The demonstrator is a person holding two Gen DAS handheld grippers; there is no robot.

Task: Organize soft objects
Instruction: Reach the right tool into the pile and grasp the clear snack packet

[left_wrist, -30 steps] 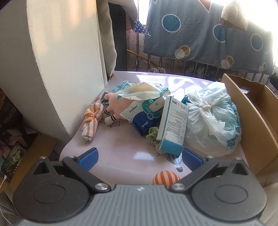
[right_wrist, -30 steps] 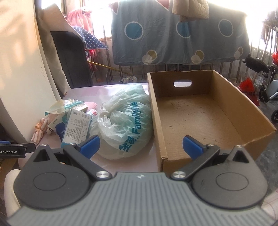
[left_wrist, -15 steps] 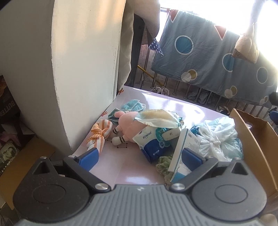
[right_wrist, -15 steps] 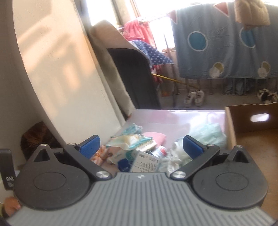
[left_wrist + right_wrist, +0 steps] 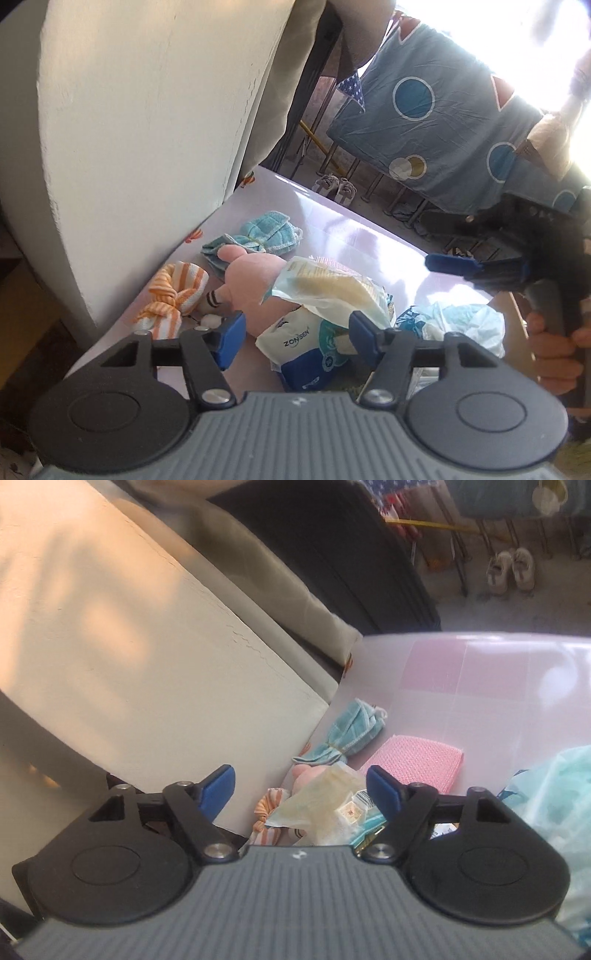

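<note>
Counted on the table (image 5: pixel 332 218): one pink plush toy (image 5: pixel 255 284), one orange striped cloth (image 5: pixel 173 299), one teal cloth bundle (image 5: pixel 258 236), one pink pad (image 5: pixel 417 764), two wipe packs (image 5: pixel 325 288) at centre, and one plastic bag (image 5: pixel 461 325) at right. Two shoes (image 5: pixel 509 568) are seen at upper right.

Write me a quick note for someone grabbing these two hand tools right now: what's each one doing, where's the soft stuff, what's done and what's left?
Left gripper: open, empty, low over the pile.
Right gripper: open, empty, above the same pile.
On the table: pink plush toy, orange striped cloth, teal cloth, pink cloth, wipes pack, plastic bag.
Done: nothing gripped yet.
Left: pick up and sort every soft item.
</note>
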